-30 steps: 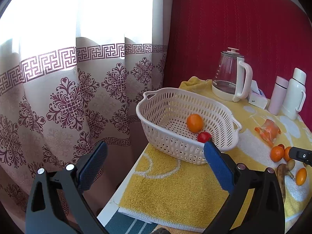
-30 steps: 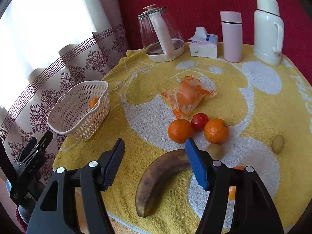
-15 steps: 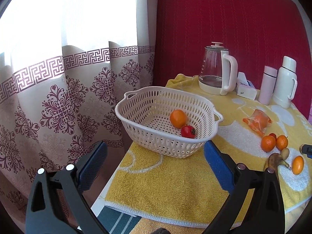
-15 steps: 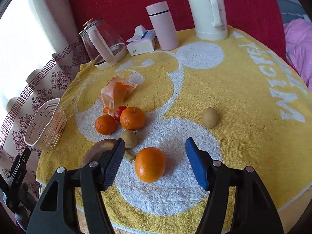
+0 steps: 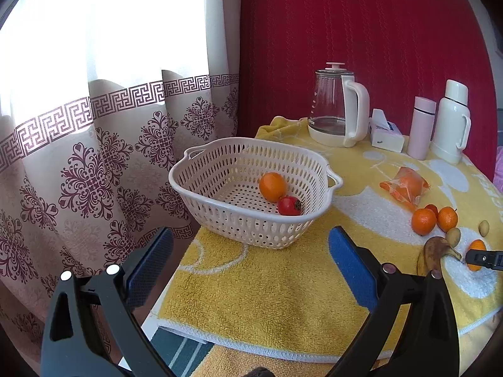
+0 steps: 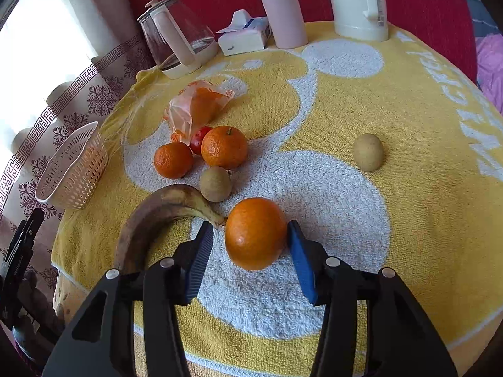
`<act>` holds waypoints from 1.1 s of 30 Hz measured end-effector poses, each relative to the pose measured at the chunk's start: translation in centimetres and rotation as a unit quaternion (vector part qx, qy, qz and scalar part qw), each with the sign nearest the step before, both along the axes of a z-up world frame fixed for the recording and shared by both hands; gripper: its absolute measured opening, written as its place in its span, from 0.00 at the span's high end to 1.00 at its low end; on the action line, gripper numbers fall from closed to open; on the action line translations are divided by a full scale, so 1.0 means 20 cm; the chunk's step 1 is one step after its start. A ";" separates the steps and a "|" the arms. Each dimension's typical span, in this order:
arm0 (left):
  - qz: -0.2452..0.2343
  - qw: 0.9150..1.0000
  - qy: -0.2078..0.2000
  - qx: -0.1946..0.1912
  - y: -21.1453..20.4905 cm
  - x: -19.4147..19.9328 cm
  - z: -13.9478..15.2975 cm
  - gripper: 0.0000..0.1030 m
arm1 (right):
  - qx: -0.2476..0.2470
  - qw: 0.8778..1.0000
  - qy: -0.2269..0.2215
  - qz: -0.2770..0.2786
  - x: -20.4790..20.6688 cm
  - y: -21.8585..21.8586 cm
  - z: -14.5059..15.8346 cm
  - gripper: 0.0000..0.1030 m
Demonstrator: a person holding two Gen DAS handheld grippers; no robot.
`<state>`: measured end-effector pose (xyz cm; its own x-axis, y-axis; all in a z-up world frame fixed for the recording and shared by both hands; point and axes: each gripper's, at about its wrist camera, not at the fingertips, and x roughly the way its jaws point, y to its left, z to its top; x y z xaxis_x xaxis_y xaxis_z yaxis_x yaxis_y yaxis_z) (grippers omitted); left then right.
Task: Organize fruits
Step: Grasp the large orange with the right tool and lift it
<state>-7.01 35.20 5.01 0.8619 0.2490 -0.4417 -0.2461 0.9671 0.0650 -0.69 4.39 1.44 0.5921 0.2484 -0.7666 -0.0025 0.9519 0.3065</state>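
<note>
Right tool is straddling a large orange lying on the yellow towel over the worktop; right pad touching the peel, left pad just clear. Left tool is hanging spread wide before the white basket, which is holding an orange and a red fruit.

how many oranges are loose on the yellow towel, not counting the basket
3: one large round orange between the right gripper fingers, two smaller ones beside the orange plastic bag, which may hide more.
</note>
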 end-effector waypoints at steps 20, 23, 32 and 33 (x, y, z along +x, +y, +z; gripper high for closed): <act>-0.081 0.996 0.030 -0.005 -0.22 0.02 0.00 0.03 | -0.005 0.998 -0.037 -0.051 -0.07 -0.24 0.07 0.63; -0.110 0.993 0.042 -0.012 -0.28 0.04 0.00 0.03 | -0.003 0.997 -0.038 -0.059 -0.08 -0.28 0.05 0.63; -0.204 0.971 0.115 -0.042 -0.49 0.19 -0.09 0.03 | 0.006 0.998 -0.038 -0.050 -0.08 -0.29 0.01 0.63; -0.212 0.968 0.126 -0.045 -0.51 0.21 -0.10 0.03 | 0.008 0.998 -0.037 -0.049 -0.08 -0.30 0.01 0.63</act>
